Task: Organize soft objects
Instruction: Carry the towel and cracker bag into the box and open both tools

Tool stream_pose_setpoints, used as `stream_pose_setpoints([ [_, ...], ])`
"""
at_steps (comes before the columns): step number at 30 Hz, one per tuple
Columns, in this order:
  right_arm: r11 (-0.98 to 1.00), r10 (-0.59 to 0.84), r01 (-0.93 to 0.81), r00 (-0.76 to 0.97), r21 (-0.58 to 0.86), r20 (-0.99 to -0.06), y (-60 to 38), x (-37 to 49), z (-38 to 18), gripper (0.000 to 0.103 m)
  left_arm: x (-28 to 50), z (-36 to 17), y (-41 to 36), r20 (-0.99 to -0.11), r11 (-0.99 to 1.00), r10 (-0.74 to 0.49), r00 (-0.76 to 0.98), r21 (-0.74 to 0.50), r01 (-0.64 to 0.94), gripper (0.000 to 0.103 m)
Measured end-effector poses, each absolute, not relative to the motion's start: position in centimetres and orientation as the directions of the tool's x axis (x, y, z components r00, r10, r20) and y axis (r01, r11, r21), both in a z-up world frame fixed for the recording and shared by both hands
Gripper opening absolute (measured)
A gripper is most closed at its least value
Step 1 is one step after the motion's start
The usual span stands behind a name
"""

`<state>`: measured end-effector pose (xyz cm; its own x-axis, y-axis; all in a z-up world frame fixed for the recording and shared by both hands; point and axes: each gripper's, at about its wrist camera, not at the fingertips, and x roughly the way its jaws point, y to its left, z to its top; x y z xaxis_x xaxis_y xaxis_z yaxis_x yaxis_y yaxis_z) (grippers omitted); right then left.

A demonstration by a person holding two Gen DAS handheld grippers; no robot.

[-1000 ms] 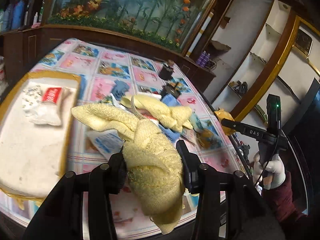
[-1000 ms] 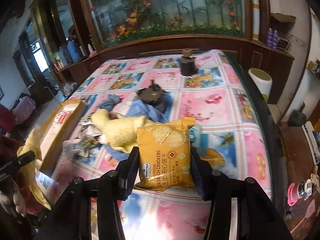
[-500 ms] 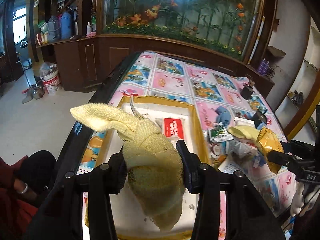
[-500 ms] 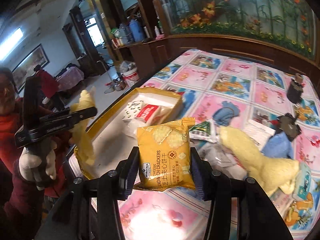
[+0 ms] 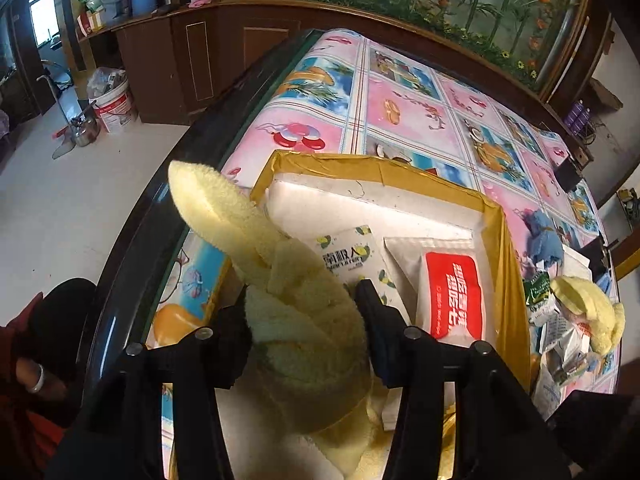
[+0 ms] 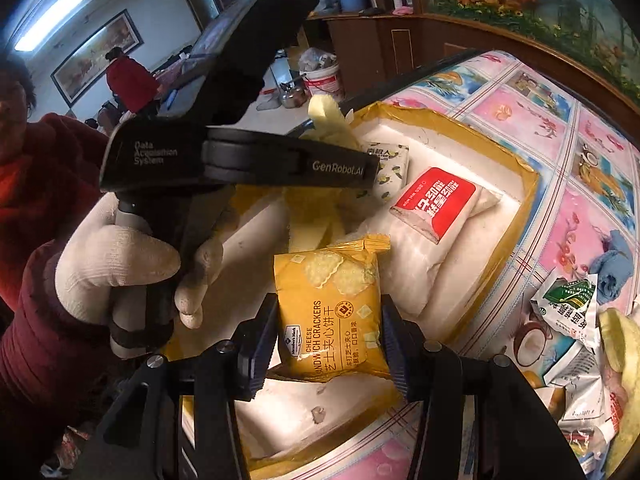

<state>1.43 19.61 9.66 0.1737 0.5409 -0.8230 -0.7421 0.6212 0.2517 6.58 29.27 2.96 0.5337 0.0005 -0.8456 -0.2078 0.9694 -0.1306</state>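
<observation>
In the left wrist view, the left gripper fills the lower centre, its two black fingers clamped on a pale yellow towel. The towel is rolled and knotted; one fuzzy end sticks up toward the upper left and the other hangs below the fingers over the near end of the box. Behind it, centre to right, sits a shallow yellow-rimmed box with a white lining, holding a white packet with lemon print and, just right of it, a white pouch with a red label. The towel's hanging end reaches into the near end of the box, which is otherwise bare lining. Left of the box, the table's dark curved edge drops to pale floor. At the far right of the frame, a second yellow towel lies among loose packets on the patterned tablecloth.

In the right wrist view, a white-gloved hand at the left holds the other gripper's handle. At lower centre the right gripper pinches a yellow cheese cracker packet upright between its fingers, above the box's near rim. To the right, a green and white packet and a blue cloth lie on the tablecloth outside the box.
</observation>
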Motion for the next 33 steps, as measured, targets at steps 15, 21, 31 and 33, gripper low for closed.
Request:
stream_pose_setpoints([
  [15,0.654,0.447,-0.751,0.290,0.088,-0.846,22.1,3.8,8.5,0.071,2.8,8.0,30.7,-0.751,0.938,-0.034,0.659,-0.251,-0.238,0.064],
  [21,0.690,0.573,-0.689,0.332,0.221,-0.750,16.5,3.0,13.0,0.077,0.2,10.0,30.2,-0.706,0.922,-0.047,0.707,-0.303,-0.241,0.064],
  [31,0.843,0.514,-0.463,0.547,0.273,-0.661,-1.0,1.1,17.3,0.081,-6.3,13.1,22.6,-0.602,0.926,-0.185,0.777,-0.371,-0.067,0.074],
  [33,0.879,0.463,-0.401,0.594,0.257,-0.658,-5.0,0.6,17.7,0.083,-6.5,13.2,20.2,-0.609,0.938,-0.216,0.764,-0.346,-0.011,0.074],
])
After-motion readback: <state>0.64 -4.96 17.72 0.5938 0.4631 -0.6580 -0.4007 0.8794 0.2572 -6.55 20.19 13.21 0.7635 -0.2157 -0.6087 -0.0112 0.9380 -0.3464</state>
